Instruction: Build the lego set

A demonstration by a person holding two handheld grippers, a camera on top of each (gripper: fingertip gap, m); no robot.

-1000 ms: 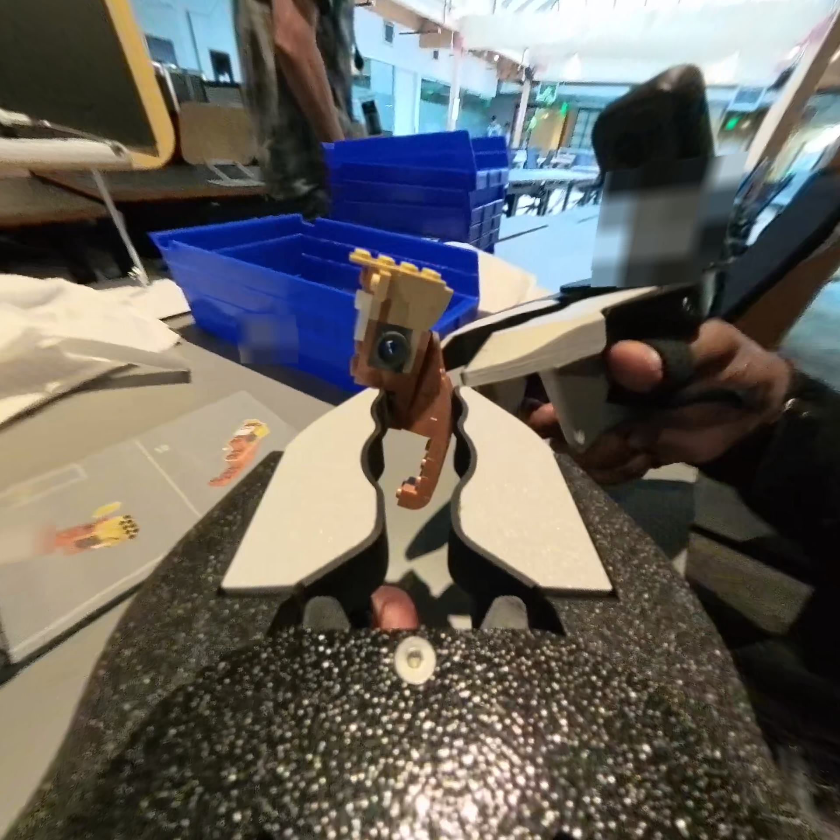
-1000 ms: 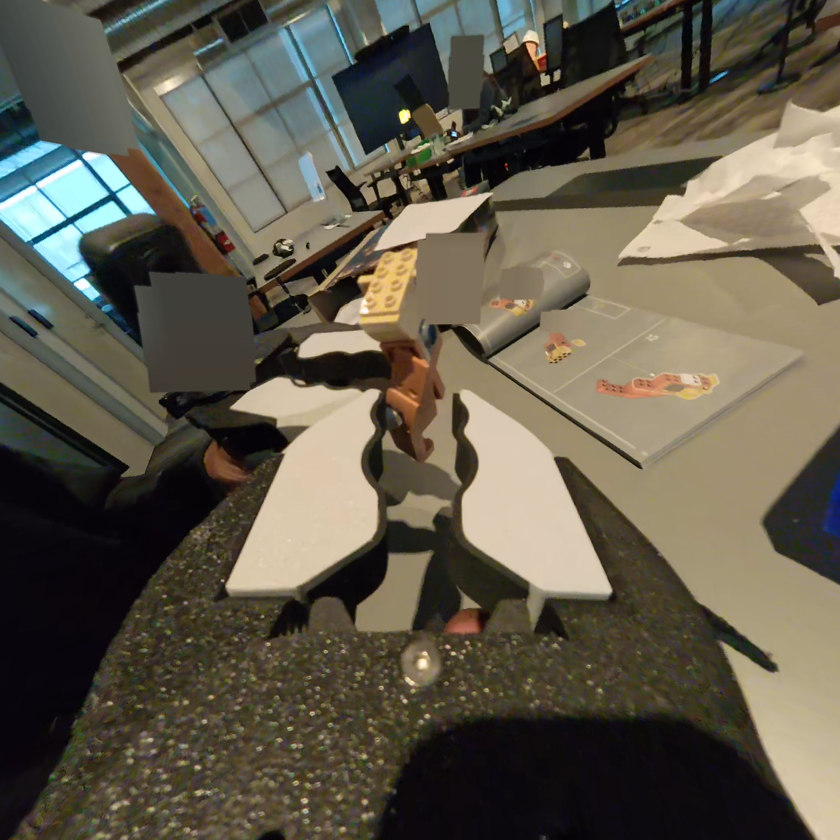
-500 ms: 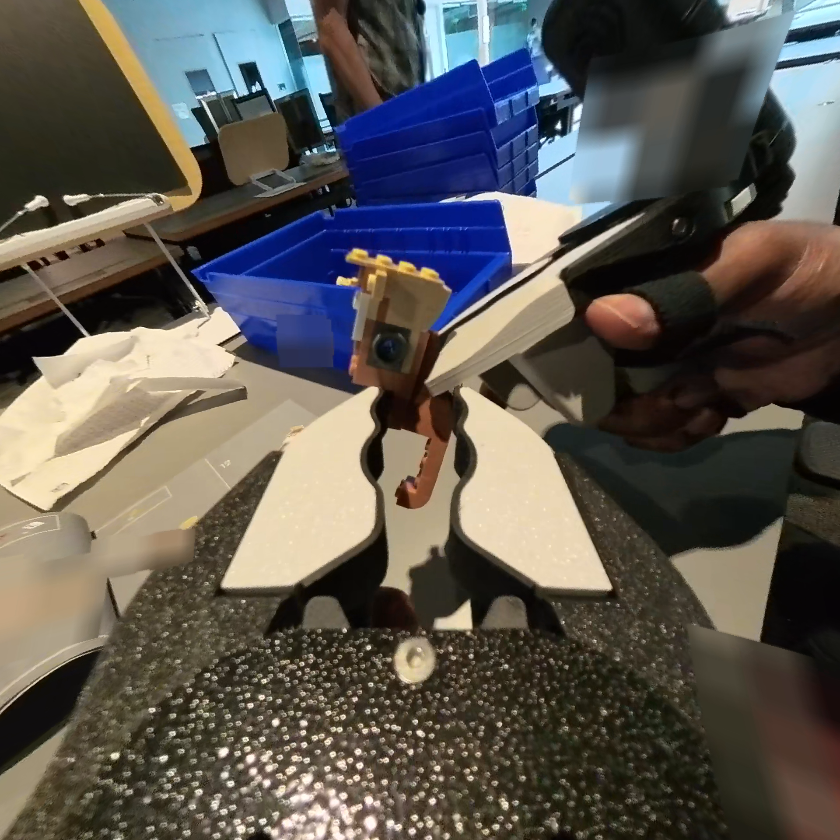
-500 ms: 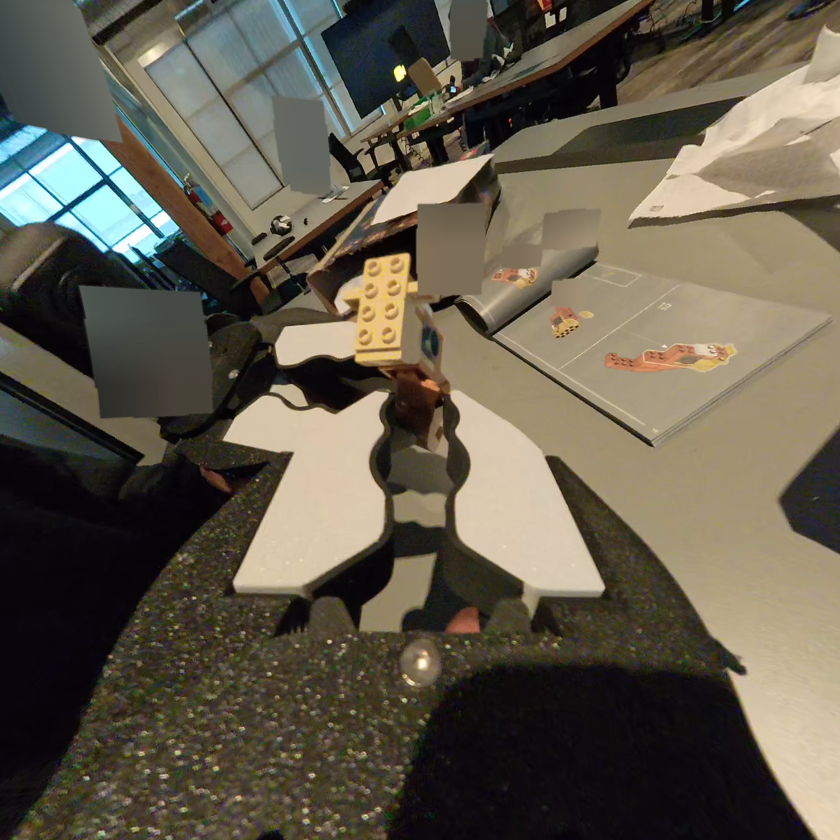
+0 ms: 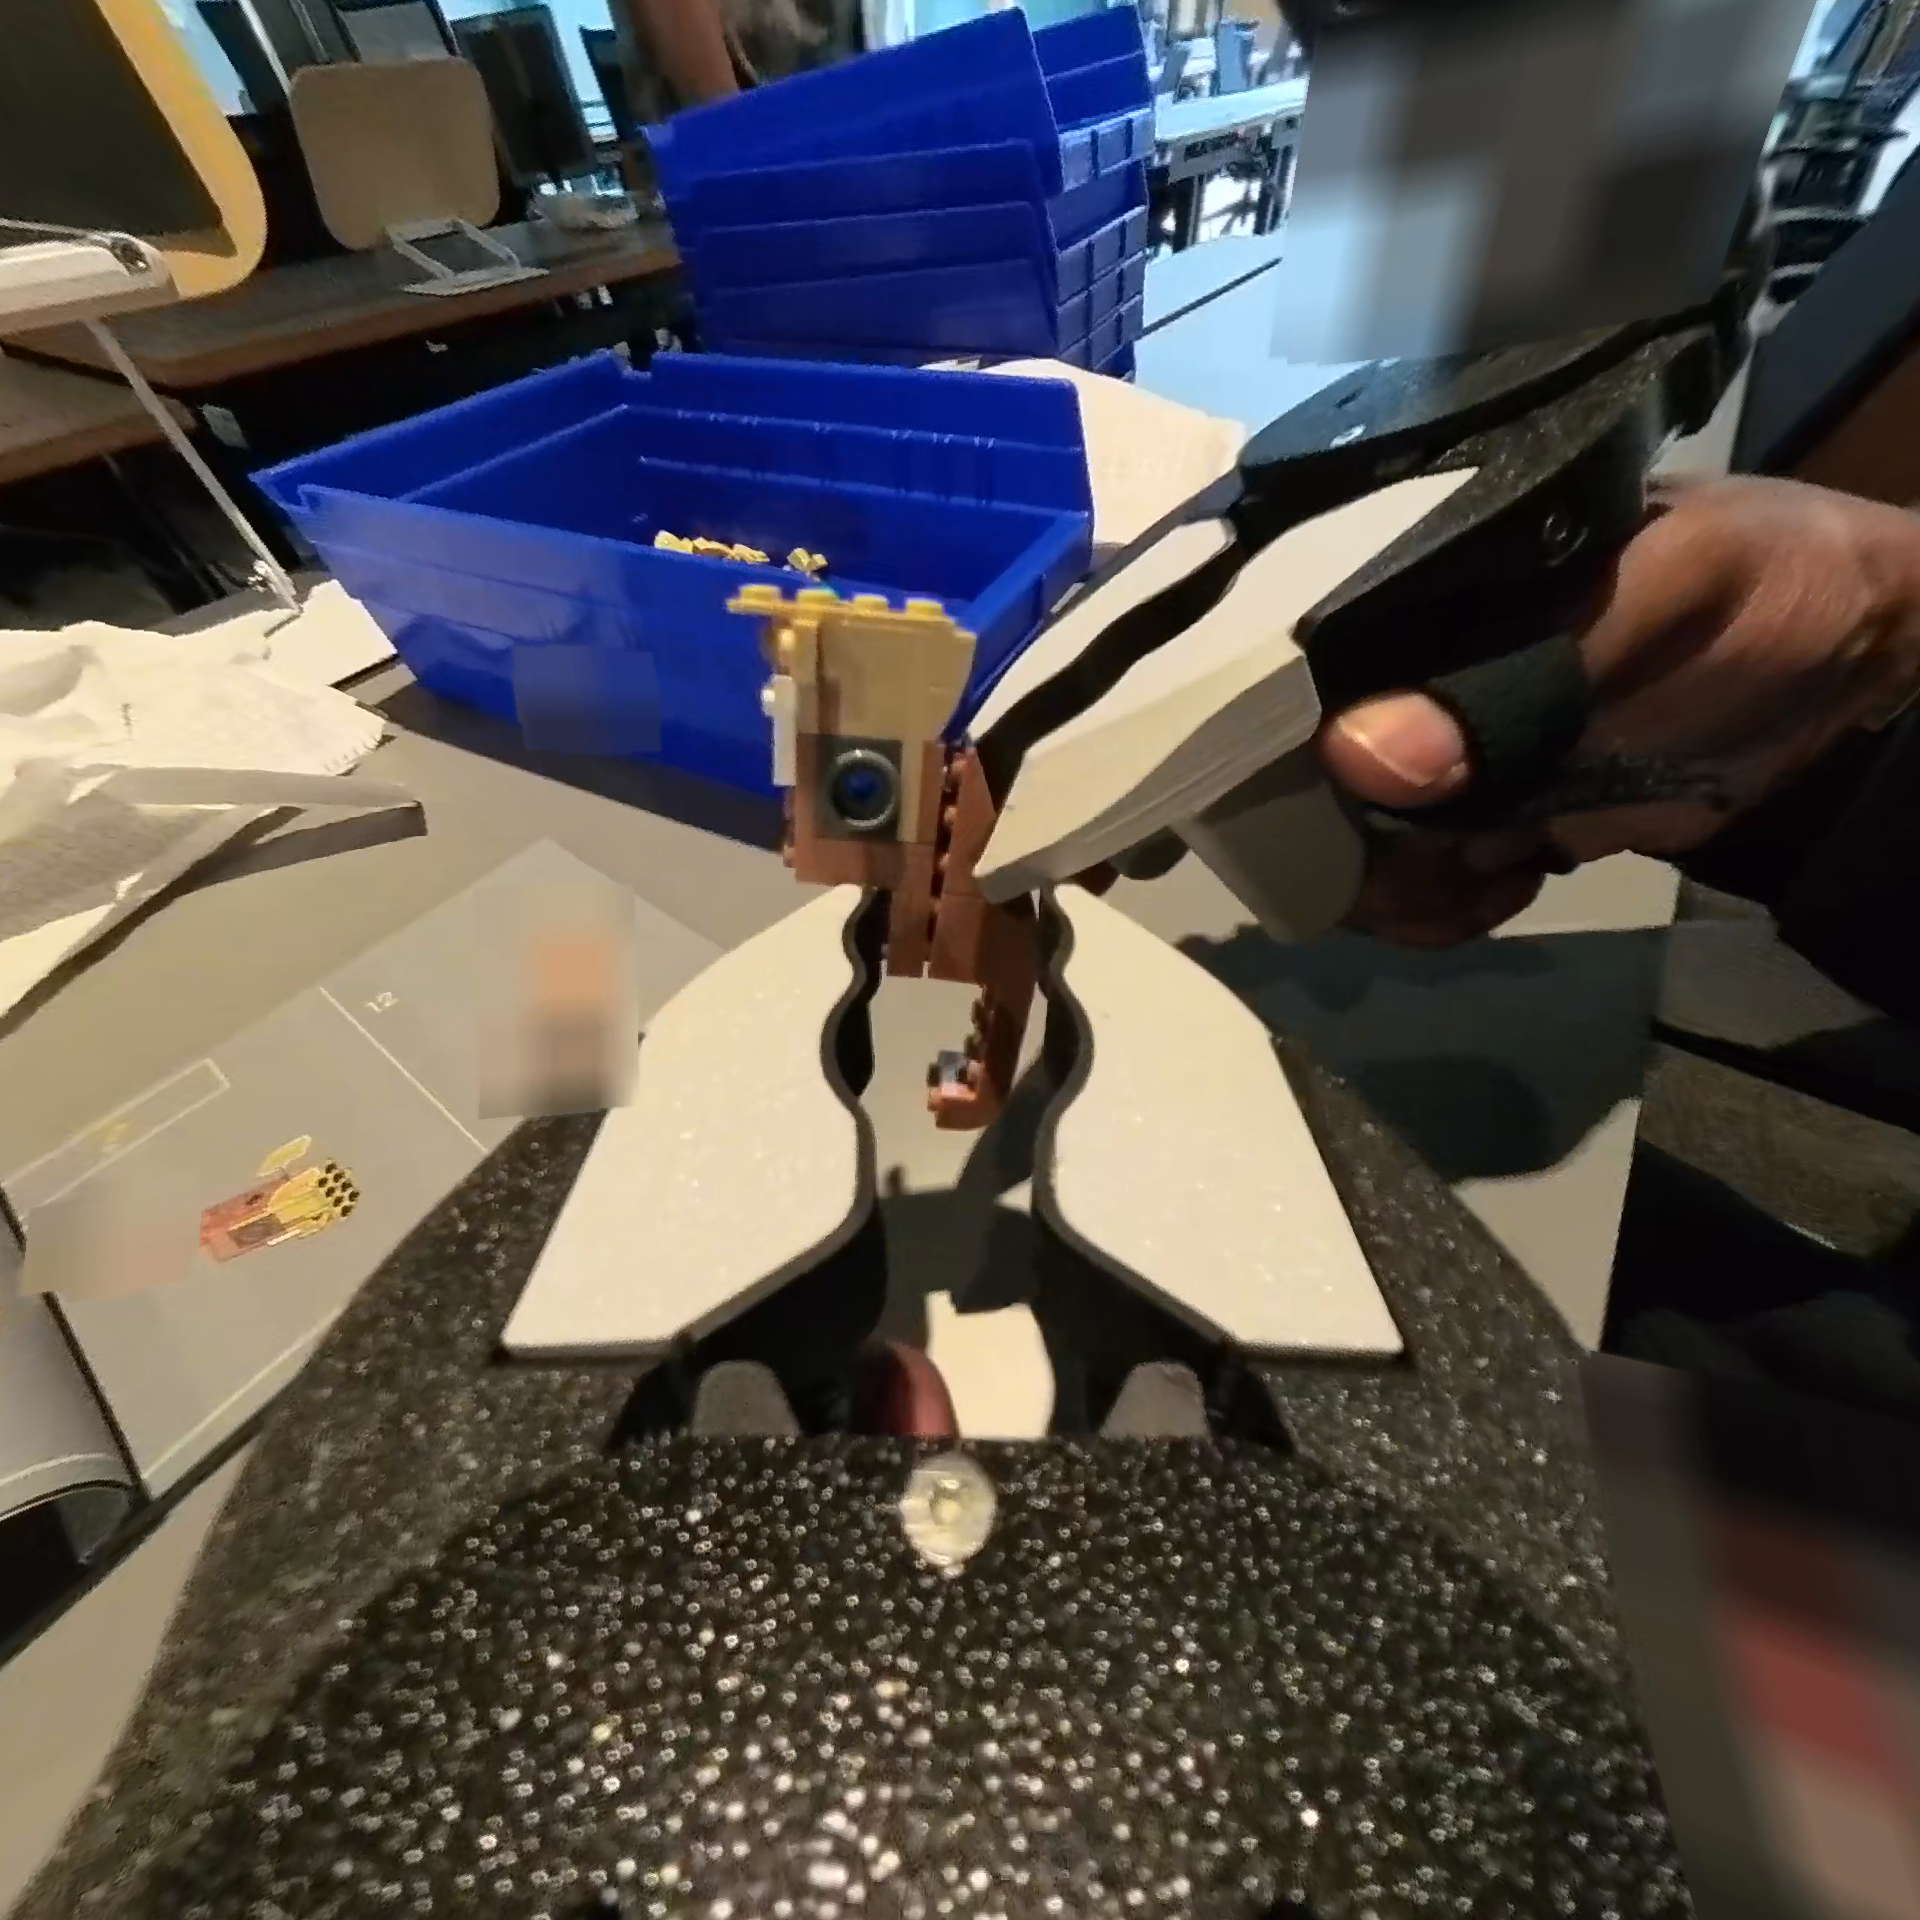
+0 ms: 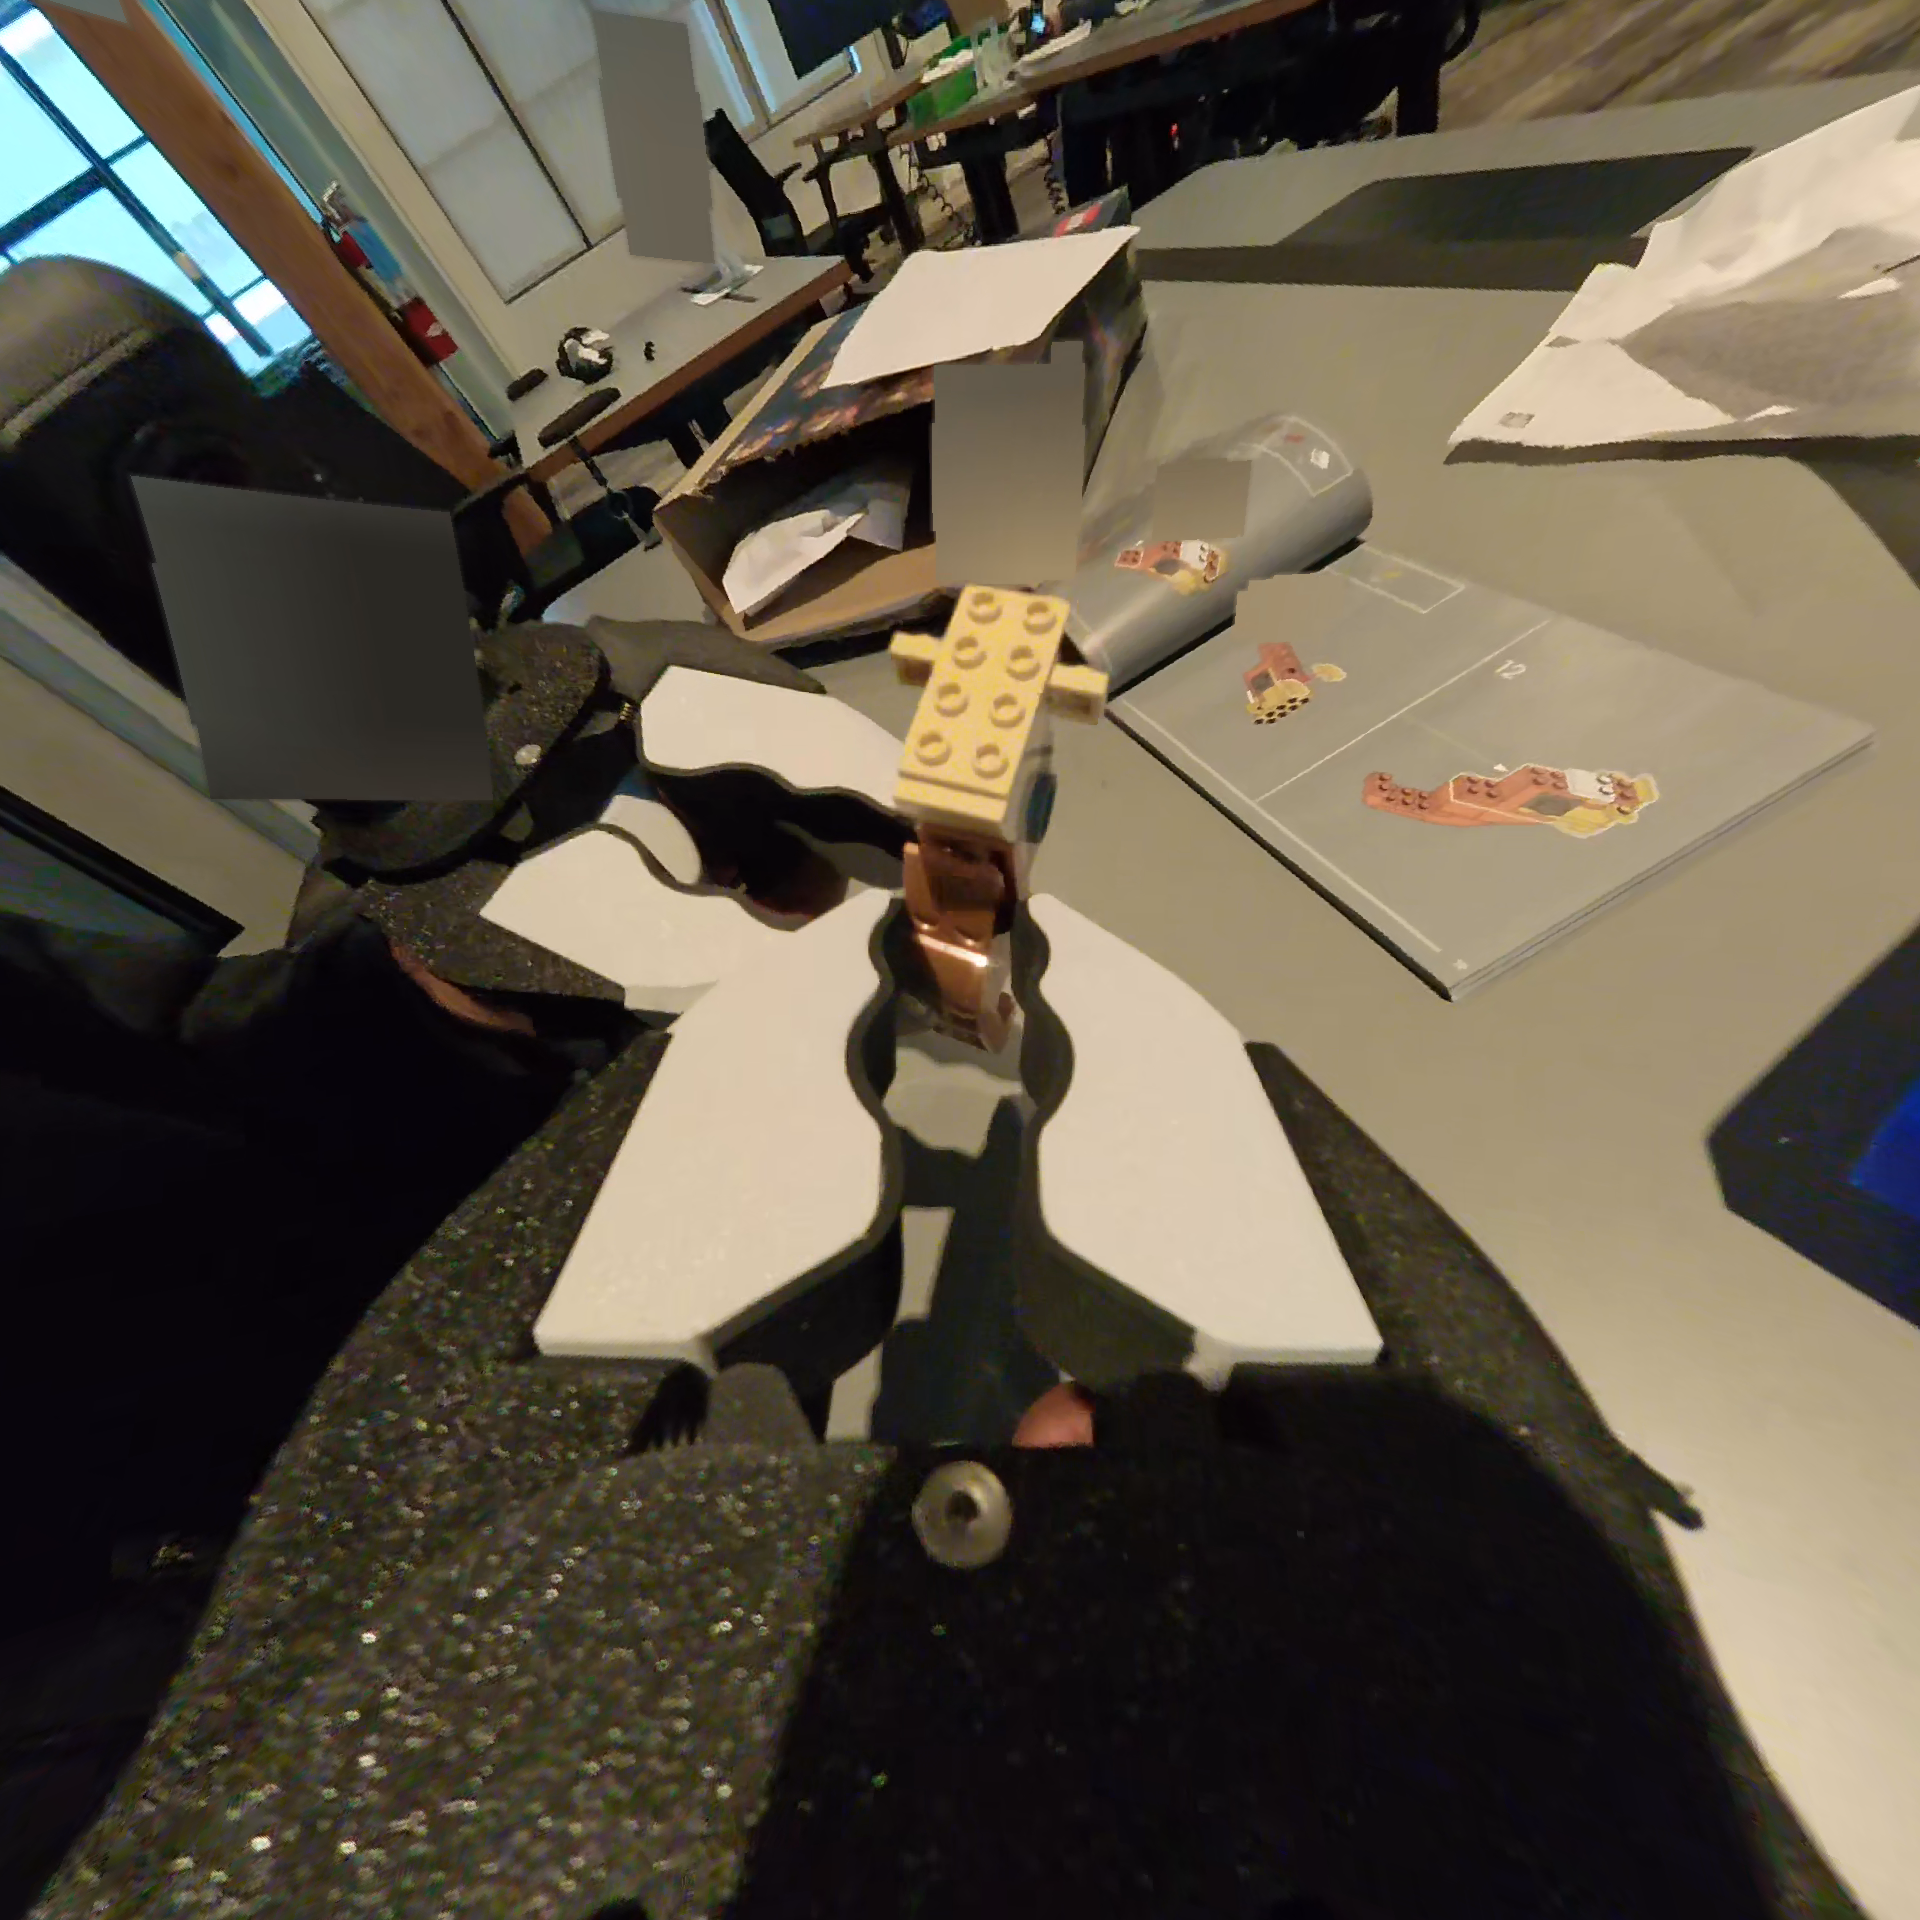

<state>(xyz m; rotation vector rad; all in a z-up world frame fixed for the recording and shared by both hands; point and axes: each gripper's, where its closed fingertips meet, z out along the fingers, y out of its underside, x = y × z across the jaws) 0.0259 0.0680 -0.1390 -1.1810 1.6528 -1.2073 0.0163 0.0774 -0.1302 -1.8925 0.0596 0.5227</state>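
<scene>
A small lego model [image 5: 862,748] with a tan studded top, a blue round eye and a brown body is held in the air above the grey table. My left gripper [image 5: 954,920] is shut on its brown lower part. My right gripper [image 5: 997,831] comes in from the right, held by a gloved hand, and meets the model's brown side. In the right wrist view the right gripper [image 6: 956,935] is shut on the brown body, the model's tan top [image 6: 982,707] faces the camera, and the left gripper [image 6: 821,842] reaches in from the left.
A blue bin [image 5: 520,540] holding yellow pieces sits behind the model, with stacked blue bins [image 5: 883,239] farther back. An open instruction booklet [image 6: 1507,831] lies on the table. An open cardboard box [image 6: 831,540] and crumpled white paper [image 6: 1714,332] lie beyond it.
The right gripper has swung higher around the model and closed in on its brown body. The model's studded top now faces the right camera. The left gripper kept its hold.
</scene>
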